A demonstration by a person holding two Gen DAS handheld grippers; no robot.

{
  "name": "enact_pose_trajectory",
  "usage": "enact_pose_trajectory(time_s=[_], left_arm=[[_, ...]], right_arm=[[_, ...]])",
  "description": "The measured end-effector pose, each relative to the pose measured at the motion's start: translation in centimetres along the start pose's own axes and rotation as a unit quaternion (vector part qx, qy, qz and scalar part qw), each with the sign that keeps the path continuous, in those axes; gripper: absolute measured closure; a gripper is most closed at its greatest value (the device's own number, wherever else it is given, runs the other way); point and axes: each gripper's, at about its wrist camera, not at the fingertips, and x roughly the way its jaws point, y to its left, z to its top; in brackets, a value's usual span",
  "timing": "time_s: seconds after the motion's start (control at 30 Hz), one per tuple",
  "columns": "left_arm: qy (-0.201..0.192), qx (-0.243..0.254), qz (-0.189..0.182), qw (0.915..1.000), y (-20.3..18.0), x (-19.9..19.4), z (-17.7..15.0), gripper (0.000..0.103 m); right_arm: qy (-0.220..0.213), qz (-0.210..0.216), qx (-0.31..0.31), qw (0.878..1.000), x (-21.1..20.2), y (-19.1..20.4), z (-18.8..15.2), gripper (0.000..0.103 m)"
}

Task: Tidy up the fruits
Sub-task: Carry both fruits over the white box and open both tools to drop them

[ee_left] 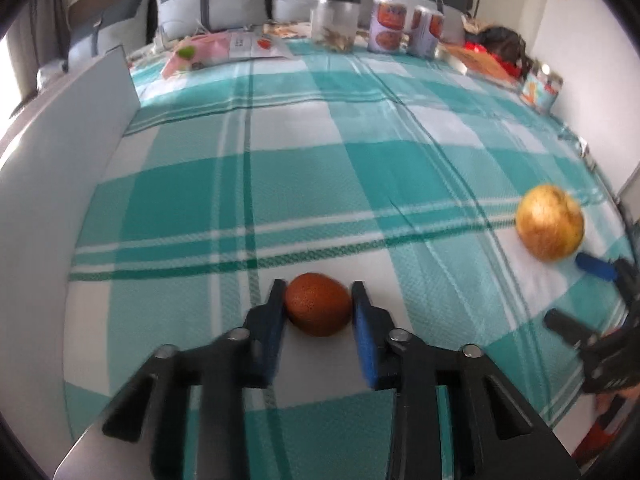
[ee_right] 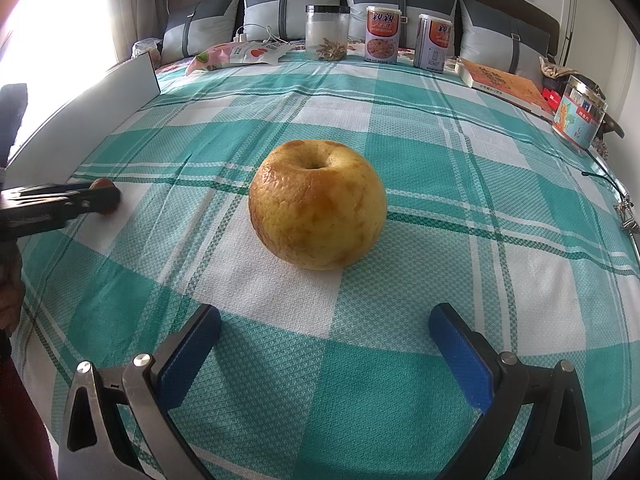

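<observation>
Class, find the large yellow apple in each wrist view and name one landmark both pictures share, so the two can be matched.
Left wrist view: the yellow apple lies at the far right edge, on the checked cloth.
Right wrist view: the yellow apple lies in the middle, ahead of the open right hand-held gripper.
Shared landmark: the clear jar with a black lid at the far end.

Daylight scene, bright overall. Strong light enters from the window [ee_right: 52,12] at upper left of the right wrist view, blown out to white there. Soft shadows only: a faint one under the yellow fruit [ee_right: 317,204] on the bedspread [ee_right: 440,160]. Right wrist view sharp. Left wrist view softer, smeared across the whole frame; the cans [ee_left: 404,30] at the far edge read fuzzy. Both views bend heavily at the rims, dark vignette in the corners.
</observation>
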Motion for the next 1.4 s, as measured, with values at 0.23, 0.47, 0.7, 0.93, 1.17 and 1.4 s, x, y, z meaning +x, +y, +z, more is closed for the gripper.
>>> enact_pose_trajectory(time_s=[0.23,0.47,0.7,0.93,1.17,1.4], left_arm=[[0.002,-0.034,-0.034,0.9989,1.1,-4.3,-1.8,0.074],[-0.033,-0.087,-0.064,0.9936,4.7,-12.4,-2.1,0.074],[-0.101,-0.153,-0.041,0.9822,13.9,-23.1,-2.2,0.073],[-0.042,-0.227,0.029,0.9726,24.5,-21.8,-3.7,0.073],[0.099,-0.193,0.059,0.9744,23.5,-13.1,-4.7,0.072],[0.111,-0.220,0.091,0.9649,25.0,-13.7,-6.8,0.029]], right_arm=[[0.015,0.069,0.054,0.996,-1.2,-1.7,4.2,0.001],[0.108,0.027,-0.015,0.994,2.9,1.1,7.8,0.037],[0.090,0.122,0.025,0.988,-0.6,3.1,9.2,0.038],[0.067,0.274,-0.021,0.959,-4.5,15.3,16.0,0.037],[0.092,0.329,-0.154,0.927,-4.2,33.0,21.1,0.037],[0.180,0.289,-0.244,0.908,0.1,42.3,20.3,0.037]])
